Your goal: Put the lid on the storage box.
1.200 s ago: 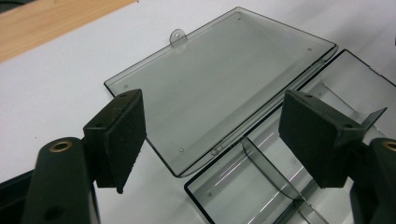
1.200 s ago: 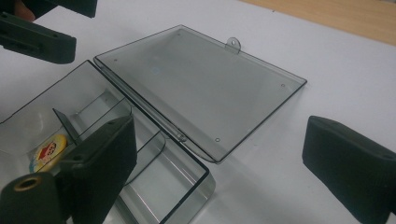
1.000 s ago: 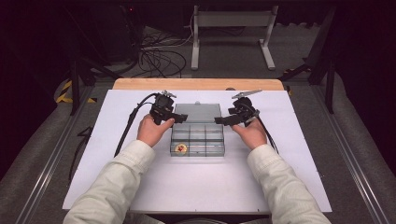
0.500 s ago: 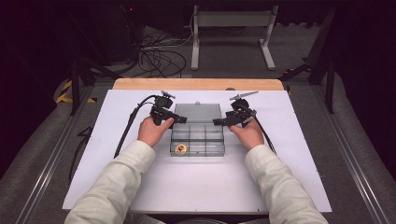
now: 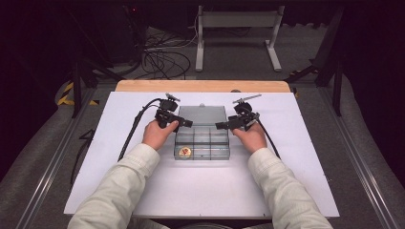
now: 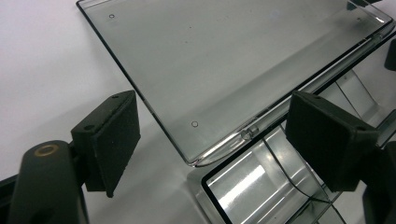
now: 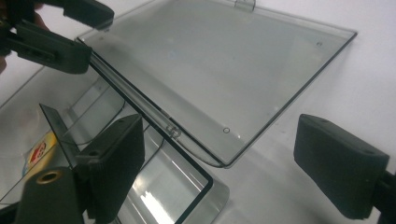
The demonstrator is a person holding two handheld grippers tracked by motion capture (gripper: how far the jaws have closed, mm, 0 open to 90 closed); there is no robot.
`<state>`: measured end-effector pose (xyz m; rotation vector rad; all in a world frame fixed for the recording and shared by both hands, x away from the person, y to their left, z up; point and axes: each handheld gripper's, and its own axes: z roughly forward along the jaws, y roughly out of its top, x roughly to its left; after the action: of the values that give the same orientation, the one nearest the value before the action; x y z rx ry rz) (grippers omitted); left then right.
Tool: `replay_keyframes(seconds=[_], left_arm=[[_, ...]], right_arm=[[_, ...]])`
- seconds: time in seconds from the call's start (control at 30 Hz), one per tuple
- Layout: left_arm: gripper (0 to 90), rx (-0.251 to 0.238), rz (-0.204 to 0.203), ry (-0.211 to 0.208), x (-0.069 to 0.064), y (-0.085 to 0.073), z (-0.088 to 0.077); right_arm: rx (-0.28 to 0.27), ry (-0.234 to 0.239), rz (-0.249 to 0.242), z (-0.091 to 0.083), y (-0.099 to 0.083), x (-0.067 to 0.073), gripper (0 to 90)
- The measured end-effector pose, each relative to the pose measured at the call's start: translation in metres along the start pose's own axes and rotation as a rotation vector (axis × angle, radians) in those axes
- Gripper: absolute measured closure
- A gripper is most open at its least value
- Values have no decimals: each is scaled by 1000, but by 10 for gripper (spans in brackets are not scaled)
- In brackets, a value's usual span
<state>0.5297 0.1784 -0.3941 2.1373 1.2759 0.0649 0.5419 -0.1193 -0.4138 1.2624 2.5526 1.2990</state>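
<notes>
- Clear plastic compartment box (image 5: 201, 143) sits on the white table (image 5: 305, 191) at its middle, nearer the far wooden edge; its lid (image 5: 201, 114) is already swung fully open and lies flat on the table behind the hinge.
- Opening looks finished; judging by the pictures, what remains is work on the contents, or closing again.
- Left gripper (image 5: 184, 122) hovers at the box's left hinge corner, its jaws having just been opening, nothing pinched between them.
- Right gripper (image 5: 223, 126) sits at the right hinge corner, jaws apart, gripping nothing.
- Count: one box, one lid, two grippers, one small round red-and-gold item (image 5: 184, 151) in the near-left compartment; the other compartments look empty.
</notes>
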Motion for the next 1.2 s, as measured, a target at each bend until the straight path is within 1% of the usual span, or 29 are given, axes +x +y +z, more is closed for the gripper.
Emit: replay_keyframes(seconds=[0.07, 0.13, 0.2, 0.37, 0.53, 0.7, 0.8, 0.93, 0.97, 1.17, 1.2], left_arm=[[172, 11, 1, -7, 1, 0, 1], [164, 12, -3, -11, 1, 0, 2], [158, 13, -3, -11, 3, 0, 2], [154, 19, -22, -37, 4, 0, 4], [141, 26, -24, -53, 5, -1, 6], [141, 34, -35, -82, 7, -1, 9], [136, 35, -35, -85, 7, 0, 9], [145, 32, -45, -107, 7, 0, 11], [146, 34, -36, -105, 6, 0, 12], [162, 26, -33, -96, 4, 0, 10], [168, 27, -27, -94, 4, 0, 9]], right_arm=[[38, 4, -1, 3, 3, 1, 171], [41, 4, -9, 5, 6, 4, 168], [61, -22, -21, 8, 8, 6, 166], [61, -13, -4, 10, 9, 4, 167], [66, -1, 7, 12, 11, 3, 165], [66, 6, 8, 12, 12, 2, 163], [67, 10, 15, 12, 12, 1, 164], [61, 12, 7, 12, 13, 2, 165], [59, 13, 5, 12, 13, 2, 165], [49, 11, -5, 11, 14, 3, 166], [47, 10, -5, 10, 15, 4, 166]])
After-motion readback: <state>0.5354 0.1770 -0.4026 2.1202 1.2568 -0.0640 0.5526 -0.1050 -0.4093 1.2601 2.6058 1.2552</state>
